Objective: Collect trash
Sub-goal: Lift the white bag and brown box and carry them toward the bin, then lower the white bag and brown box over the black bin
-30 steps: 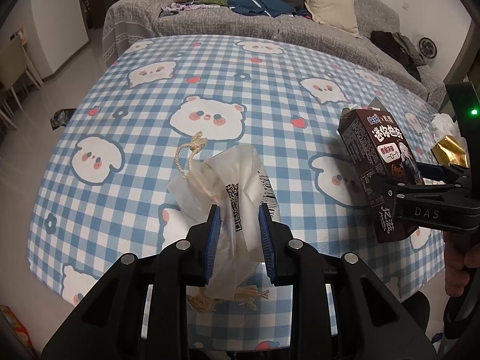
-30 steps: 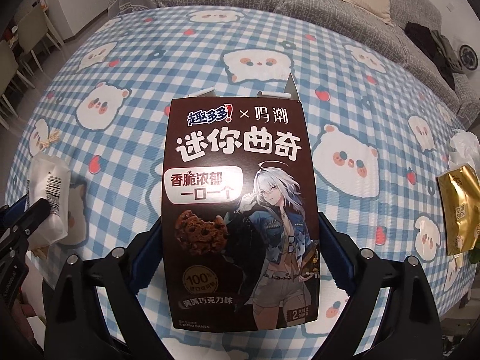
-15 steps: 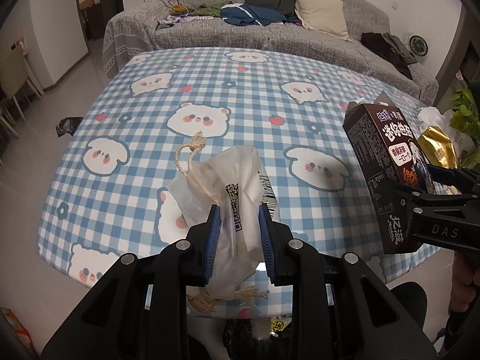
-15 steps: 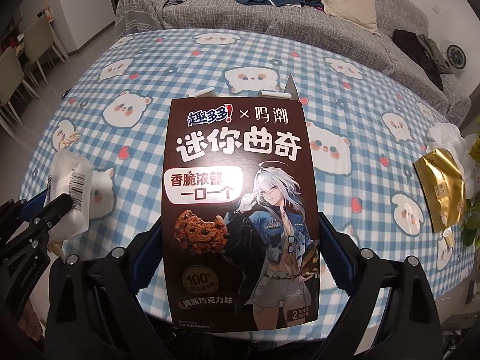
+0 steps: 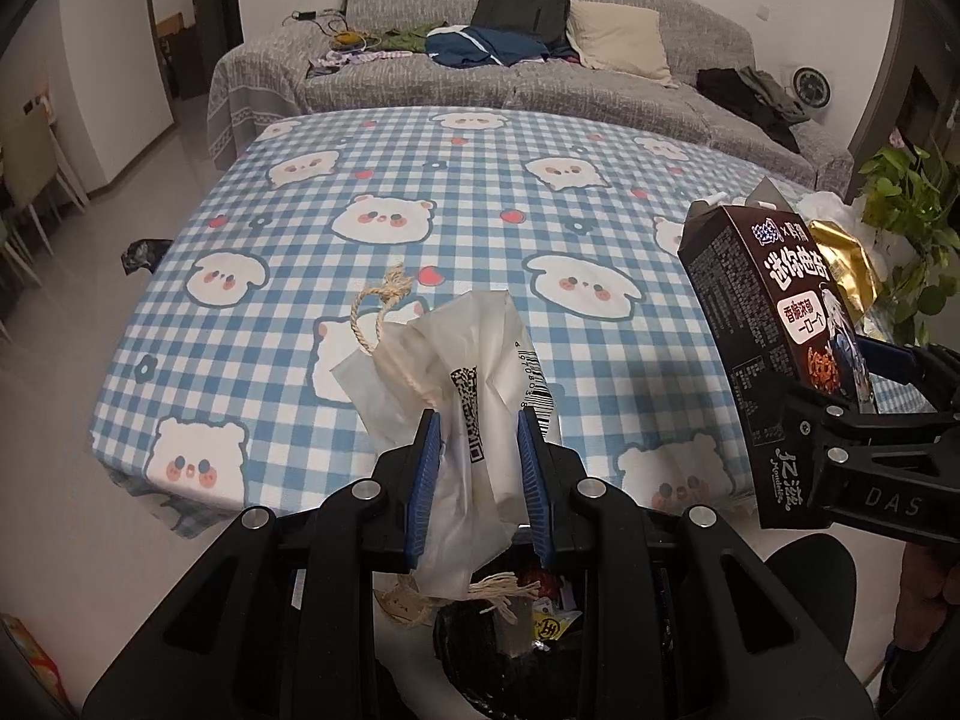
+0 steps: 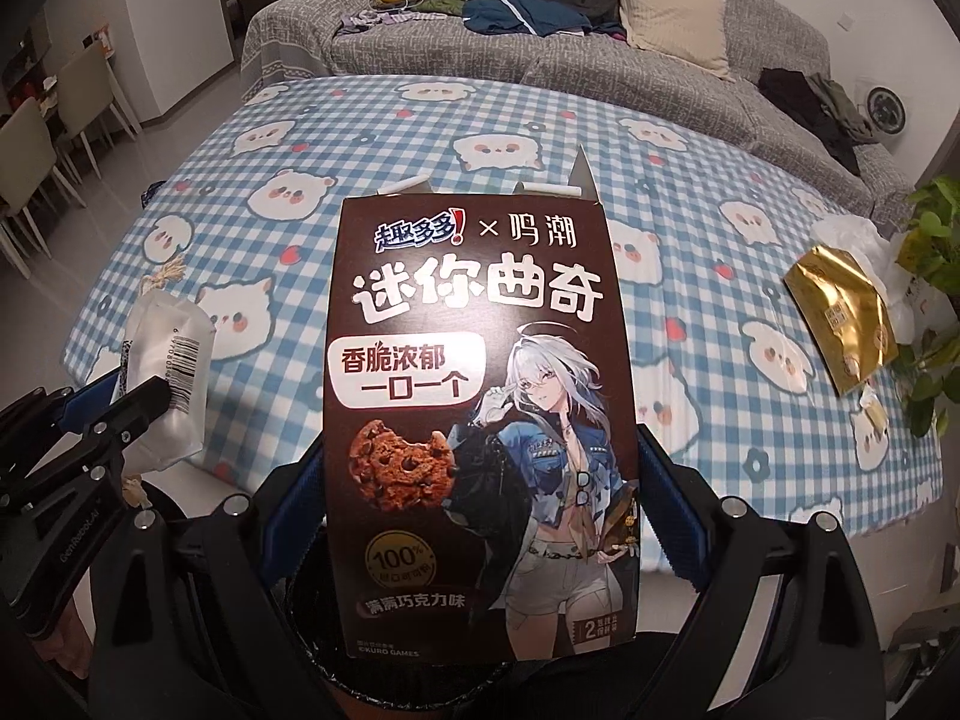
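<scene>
My left gripper (image 5: 478,450) is shut on a crumpled white plastic bag (image 5: 462,372) with a barcode and twine handles, held in the air past the table's near edge. Below it a black-lined trash bin (image 5: 540,618) shows between the fingers. My right gripper (image 6: 480,480) is shut on a brown cookie box (image 6: 480,408), upright, its open top flaps up. In the left wrist view the cookie box (image 5: 774,348) hangs at the right in the right gripper (image 5: 840,414). In the right wrist view the white bag (image 6: 168,372) shows at the left in the left gripper (image 6: 114,405).
A round table with a blue checked bear tablecloth (image 5: 456,192) lies ahead. A gold foil wrapper (image 6: 840,318) and crumpled white tissue (image 6: 858,240) lie at its right edge beside a green plant (image 6: 936,228). A grey sofa (image 5: 540,78) with clothes stands behind; chairs (image 6: 36,162) at left.
Both grippers pulled back from the table and rose a little, each keeping its item. The table's near edge and the trash bin below came into view.
</scene>
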